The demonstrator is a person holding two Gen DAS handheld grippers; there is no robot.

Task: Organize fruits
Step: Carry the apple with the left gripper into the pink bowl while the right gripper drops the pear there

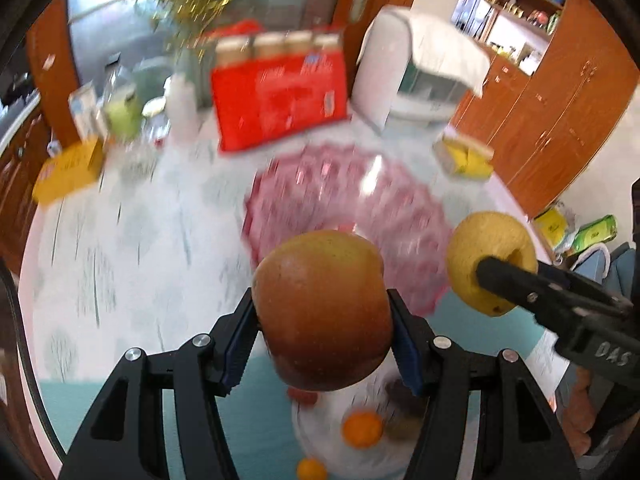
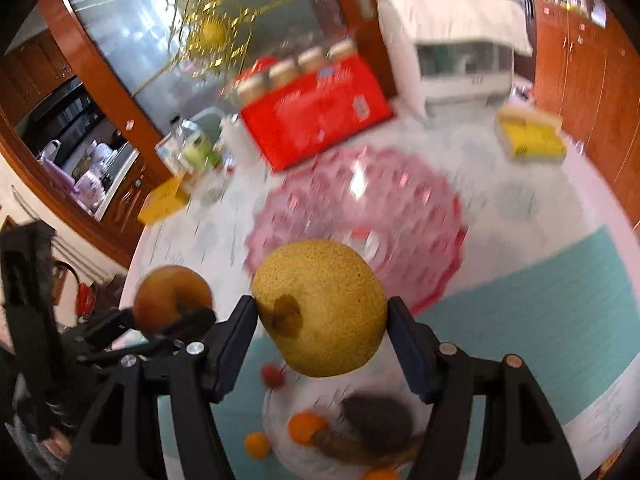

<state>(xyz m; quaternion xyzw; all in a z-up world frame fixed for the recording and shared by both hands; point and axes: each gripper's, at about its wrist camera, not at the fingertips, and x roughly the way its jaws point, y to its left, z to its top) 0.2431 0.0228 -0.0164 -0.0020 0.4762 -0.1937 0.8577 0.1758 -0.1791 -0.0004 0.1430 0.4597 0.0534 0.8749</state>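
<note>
Mid-task: apple (image 1: 324,312) clamped in left gripper (image 1: 324,336), pear (image 2: 320,308) in right gripper (image 2: 322,336), both raised just short of empty pink bowl (image 1: 348,200); oranges (image 2: 306,428) left on white plate (image 2: 280,436).

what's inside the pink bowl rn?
Pink bowl looks empty where visible, though blurred. Its near edge is hidden behind the yellow pear in the right tongs.
</note>
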